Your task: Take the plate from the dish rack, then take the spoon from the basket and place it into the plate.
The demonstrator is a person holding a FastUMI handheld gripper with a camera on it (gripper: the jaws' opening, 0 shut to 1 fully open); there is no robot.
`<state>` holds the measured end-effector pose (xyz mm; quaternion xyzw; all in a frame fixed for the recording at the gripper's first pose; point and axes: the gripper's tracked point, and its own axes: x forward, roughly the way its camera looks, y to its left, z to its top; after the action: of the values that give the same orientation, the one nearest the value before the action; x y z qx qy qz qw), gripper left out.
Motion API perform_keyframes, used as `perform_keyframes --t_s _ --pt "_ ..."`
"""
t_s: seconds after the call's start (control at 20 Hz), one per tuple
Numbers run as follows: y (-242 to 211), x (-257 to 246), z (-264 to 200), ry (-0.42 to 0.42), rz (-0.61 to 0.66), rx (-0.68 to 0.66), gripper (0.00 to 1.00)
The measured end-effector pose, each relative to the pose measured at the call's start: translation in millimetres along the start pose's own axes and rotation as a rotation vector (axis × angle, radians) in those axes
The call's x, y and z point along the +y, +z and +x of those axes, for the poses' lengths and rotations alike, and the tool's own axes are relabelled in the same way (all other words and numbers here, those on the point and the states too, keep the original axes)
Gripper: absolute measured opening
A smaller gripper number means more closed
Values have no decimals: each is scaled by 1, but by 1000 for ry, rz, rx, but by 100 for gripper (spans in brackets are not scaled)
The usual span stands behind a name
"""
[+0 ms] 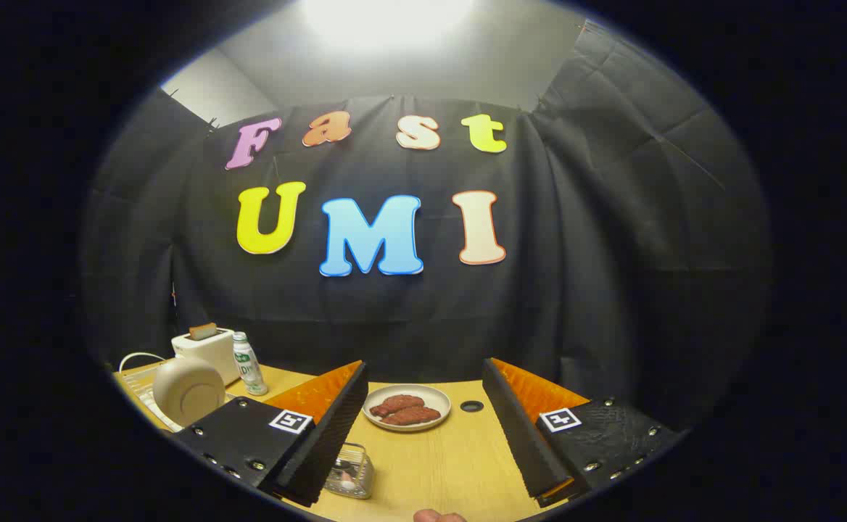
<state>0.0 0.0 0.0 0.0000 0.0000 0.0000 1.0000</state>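
The gripper (pixel 423 435) hung open, gripping nothing; a round cream plate (pixel 190 390) stood upright in the wire dish rack (pixel 149 399), lower left beyond the fingers.

Place: staged recording booth with kitchen props
Signs: black cloth wall (pixel 612 254), wooden desk (pixel 438 464), toaster (pixel 206 346)

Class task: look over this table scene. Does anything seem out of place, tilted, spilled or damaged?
Nothing stands out. The plate stands upright in the dish rack, the toaster and bottle are upright, and meat sits neatly on the dish beyond the open gripper.
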Motion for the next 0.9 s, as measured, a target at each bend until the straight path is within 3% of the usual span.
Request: perform_keyframes --t_s 0.45,0.9 --pt "58 78 -42 -48 42 27 98" --pt "87 137 -37 18 -1 0 98"
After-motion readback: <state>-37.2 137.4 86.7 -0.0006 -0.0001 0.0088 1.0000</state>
